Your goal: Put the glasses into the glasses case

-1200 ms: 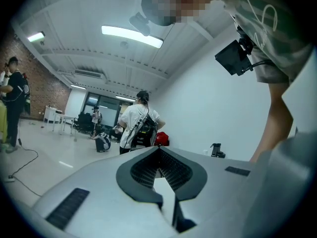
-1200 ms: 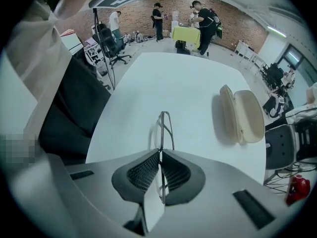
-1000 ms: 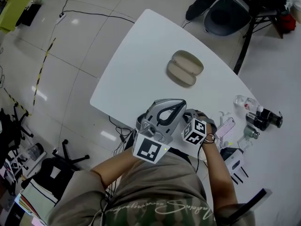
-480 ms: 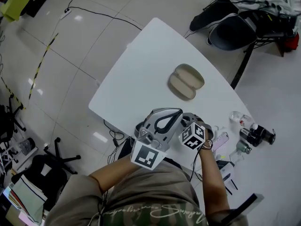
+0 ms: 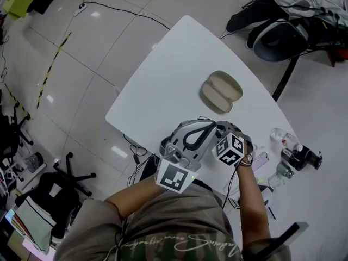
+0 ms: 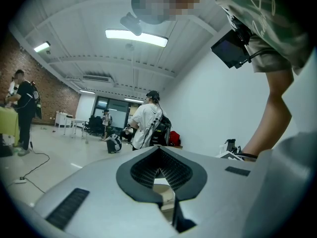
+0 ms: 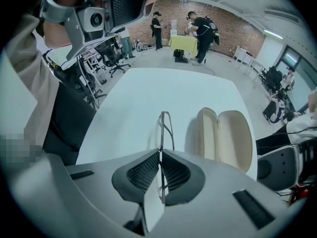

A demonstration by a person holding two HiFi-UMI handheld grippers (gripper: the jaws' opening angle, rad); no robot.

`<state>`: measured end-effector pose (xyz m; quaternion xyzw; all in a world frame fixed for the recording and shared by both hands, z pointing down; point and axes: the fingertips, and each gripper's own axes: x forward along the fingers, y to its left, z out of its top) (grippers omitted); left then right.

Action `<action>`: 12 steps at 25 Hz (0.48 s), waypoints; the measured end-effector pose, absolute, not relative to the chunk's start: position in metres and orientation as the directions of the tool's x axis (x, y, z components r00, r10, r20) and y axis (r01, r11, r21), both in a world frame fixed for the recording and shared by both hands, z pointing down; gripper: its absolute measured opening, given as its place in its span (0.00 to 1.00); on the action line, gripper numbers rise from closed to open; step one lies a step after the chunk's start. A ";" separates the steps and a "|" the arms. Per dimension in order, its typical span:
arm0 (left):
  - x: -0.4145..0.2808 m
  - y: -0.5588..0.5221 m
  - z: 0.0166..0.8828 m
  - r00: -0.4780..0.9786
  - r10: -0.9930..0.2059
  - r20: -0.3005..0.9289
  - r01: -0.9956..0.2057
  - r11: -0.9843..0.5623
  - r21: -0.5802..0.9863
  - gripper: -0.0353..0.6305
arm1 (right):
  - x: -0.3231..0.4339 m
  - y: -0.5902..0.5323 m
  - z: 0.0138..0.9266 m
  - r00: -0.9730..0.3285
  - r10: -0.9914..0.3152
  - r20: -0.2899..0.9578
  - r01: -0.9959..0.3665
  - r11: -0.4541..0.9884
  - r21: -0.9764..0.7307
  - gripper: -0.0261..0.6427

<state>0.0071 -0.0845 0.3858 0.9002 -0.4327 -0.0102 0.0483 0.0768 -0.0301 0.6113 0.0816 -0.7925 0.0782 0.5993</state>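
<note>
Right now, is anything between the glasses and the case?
Nothing visible does. The right hand-held gripper holds the glasses, and only bare table shows between them and the case, which lies open ahead to the right, both halves empty.

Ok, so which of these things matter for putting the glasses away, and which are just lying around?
In the job: glasses, clamped in the right gripper; open glasses case on the white table.
Just lying about: clear bottle, dark bottle, pink phone, office chair.

Likely an open lab, brick wall [image 7: 228,21], office chair [image 5: 51,192], tiled floor [image 5: 98,53]
</note>
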 end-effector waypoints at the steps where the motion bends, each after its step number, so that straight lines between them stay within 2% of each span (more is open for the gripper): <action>1: 0.006 -0.085 0.387 0.622 -0.782 0.027 -0.781 -0.618 0.095 0.05 | 0.075 -0.029 0.612 -0.273 -0.033 0.962 -0.224 0.974 -0.031 0.09; 12: 0.009 -0.068 0.380 0.612 -0.790 0.030 -0.790 -0.609 0.067 0.05 | 0.079 -0.011 0.600 -0.296 -0.065 0.953 -0.244 0.970 -0.010 0.09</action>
